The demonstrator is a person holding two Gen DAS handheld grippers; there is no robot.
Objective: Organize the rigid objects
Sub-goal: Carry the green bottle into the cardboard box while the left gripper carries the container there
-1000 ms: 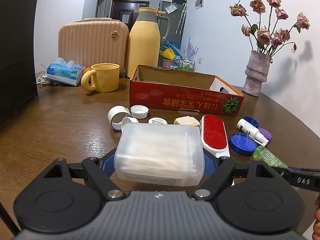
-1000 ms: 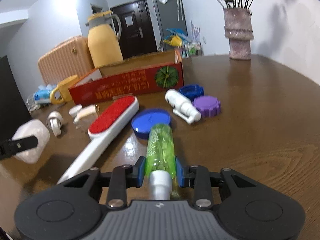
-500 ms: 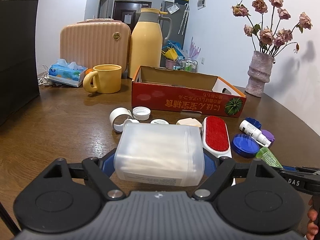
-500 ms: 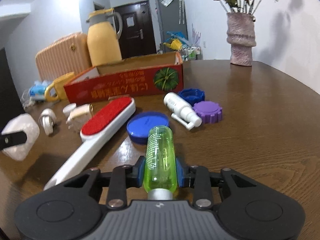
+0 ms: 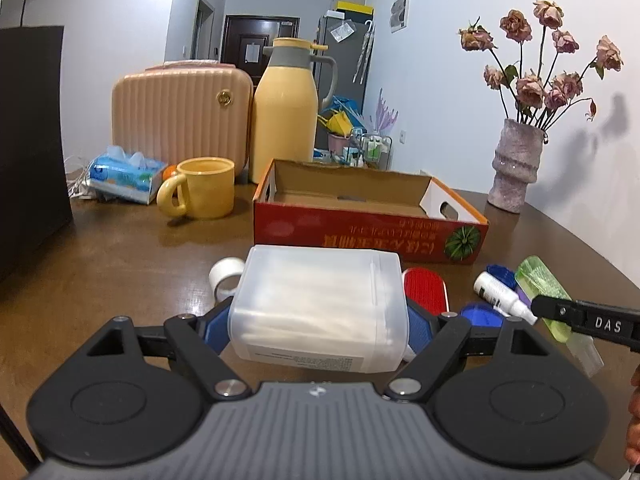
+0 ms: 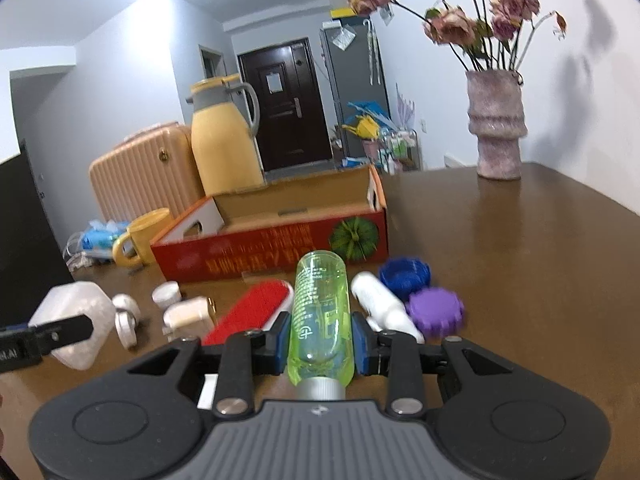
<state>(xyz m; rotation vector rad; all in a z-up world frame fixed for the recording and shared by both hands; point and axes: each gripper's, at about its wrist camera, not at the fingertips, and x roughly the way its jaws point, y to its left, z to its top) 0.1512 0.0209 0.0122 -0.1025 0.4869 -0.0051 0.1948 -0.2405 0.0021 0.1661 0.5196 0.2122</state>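
Now your left gripper (image 5: 318, 320) pinches the tub (image 5: 316, 308) crosswise, clear of the worktop (image 5: 120, 264); your right gripper (image 6: 320, 340) clamps the bottle (image 6: 322, 312), its long axis pointing forward. Both jaws face the box (image 5: 368, 224), mid-frame straight ahead. The bottle looks slightly nearer its front wall.
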